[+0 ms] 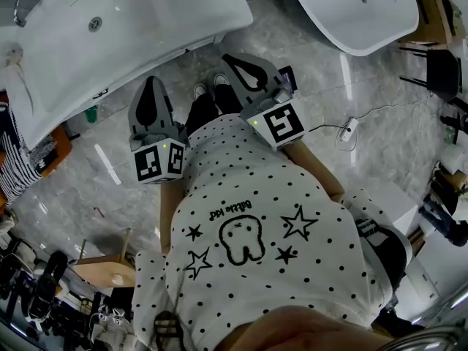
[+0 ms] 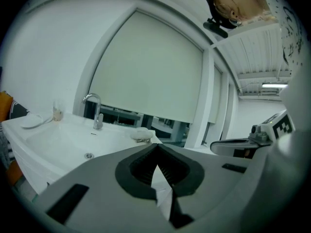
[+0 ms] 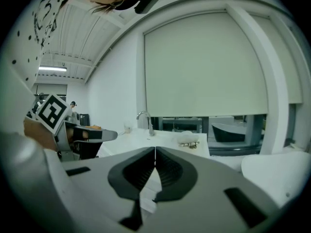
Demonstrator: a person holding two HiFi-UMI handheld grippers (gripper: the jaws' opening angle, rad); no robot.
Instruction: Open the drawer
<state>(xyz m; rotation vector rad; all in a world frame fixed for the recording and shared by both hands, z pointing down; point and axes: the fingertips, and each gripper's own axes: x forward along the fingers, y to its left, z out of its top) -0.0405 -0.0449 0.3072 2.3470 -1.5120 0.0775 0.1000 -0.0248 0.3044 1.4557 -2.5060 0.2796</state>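
Note:
No drawer front shows in any view. My left gripper [image 1: 151,81] is held in front of the person's dotted shirt, its tips near the edge of a white washbasin [image 1: 124,28]. In the left gripper view its jaws [image 2: 156,148] meet at the tip, shut with nothing between them. My right gripper [image 1: 243,58] is beside it, a little further forward. Its jaws [image 3: 155,149] also meet, shut and empty. Both point nearly level toward the basin [image 2: 63,137] and its chrome tap [image 2: 96,111]. Each gripper shows in the other's view: the right [image 2: 243,144] and the left [image 3: 92,136].
A white bathtub [image 1: 358,9] stands at the upper right over the marble floor [image 1: 322,86]. A white power strip with its cable [image 1: 348,130] lies on the floor to the right. Shoes and a small wooden stool [image 1: 102,269] crowd the lower left. A closed roller blind [image 3: 204,67] covers the window behind the basin.

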